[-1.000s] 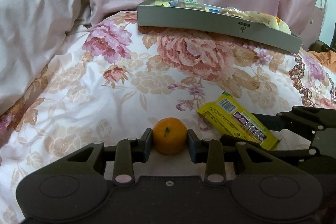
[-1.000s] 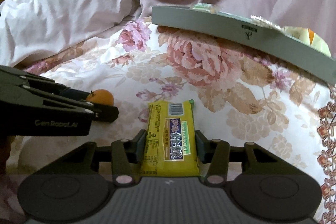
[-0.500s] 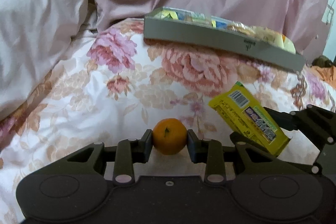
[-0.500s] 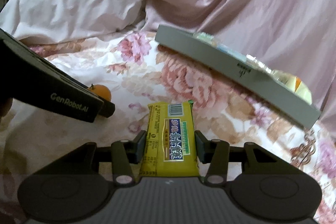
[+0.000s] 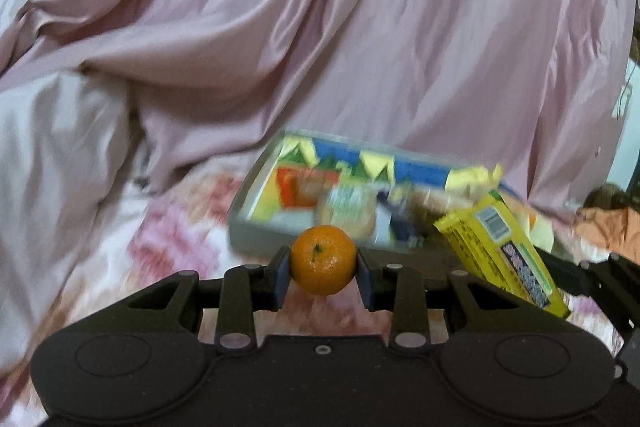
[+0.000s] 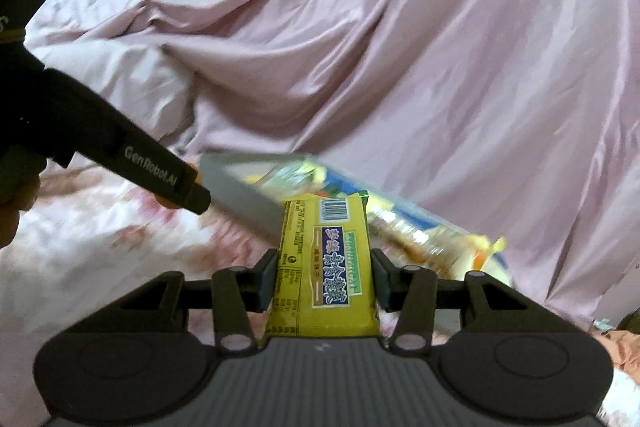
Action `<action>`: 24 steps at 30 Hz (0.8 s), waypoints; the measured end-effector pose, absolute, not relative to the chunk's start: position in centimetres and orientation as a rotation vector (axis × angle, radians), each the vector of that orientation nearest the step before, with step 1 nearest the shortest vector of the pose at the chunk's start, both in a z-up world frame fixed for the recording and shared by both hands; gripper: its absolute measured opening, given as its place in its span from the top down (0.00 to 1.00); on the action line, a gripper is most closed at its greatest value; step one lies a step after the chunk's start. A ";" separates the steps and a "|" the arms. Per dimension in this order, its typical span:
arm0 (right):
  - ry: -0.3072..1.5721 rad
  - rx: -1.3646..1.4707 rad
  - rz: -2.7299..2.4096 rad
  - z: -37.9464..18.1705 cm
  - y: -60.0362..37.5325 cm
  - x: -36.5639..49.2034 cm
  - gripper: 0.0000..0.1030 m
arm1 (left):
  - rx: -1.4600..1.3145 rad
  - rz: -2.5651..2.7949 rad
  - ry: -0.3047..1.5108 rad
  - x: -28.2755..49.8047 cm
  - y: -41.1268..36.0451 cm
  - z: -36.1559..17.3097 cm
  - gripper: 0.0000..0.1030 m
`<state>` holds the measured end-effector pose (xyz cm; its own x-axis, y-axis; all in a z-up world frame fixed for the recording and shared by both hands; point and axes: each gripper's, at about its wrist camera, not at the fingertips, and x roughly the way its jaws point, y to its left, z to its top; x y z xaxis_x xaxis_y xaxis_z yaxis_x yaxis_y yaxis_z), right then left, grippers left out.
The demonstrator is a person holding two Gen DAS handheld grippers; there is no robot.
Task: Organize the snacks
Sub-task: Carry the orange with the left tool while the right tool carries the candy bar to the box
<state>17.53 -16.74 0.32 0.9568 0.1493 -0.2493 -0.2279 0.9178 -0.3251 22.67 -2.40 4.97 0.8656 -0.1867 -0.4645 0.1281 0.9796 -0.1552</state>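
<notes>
Orange mandarin (image 5: 323,259), stem end facing the camera, is pinched between the two pads of the left gripper (image 5: 323,267), clear of the floral bedspread (image 5: 168,239). Yellow snack packet (image 6: 324,267) is clamped lengthwise between the right gripper (image 6: 324,281) pads, barcode end pointing far. Grey tray (image 5: 260,239), already filled with mixed snack packs, lies just beyond both held items on the bedspread. Pink satin duvet (image 5: 360,47) is heaped behind the tray. Background is motion-blurred.

Left gripper (image 5: 323,267) jaws clamped, right gripper (image 6: 323,279) likewise
</notes>
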 end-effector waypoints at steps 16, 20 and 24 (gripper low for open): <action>0.229 -0.325 0.115 2.2 -21.7 26.2 0.49 | -0.111 -0.203 0.491 30.8 -8.0 6.1 0.65; 0.245 -0.330 0.114 1.5 -22.1 26.9 0.49 | -0.104 -0.208 0.495 31.6 -8.9 5.6 0.65; 0.248 -0.330 0.117 1.0 -22.3 27.5 0.49 | -0.097 -0.206 0.504 32.0 -9.5 4.9 0.65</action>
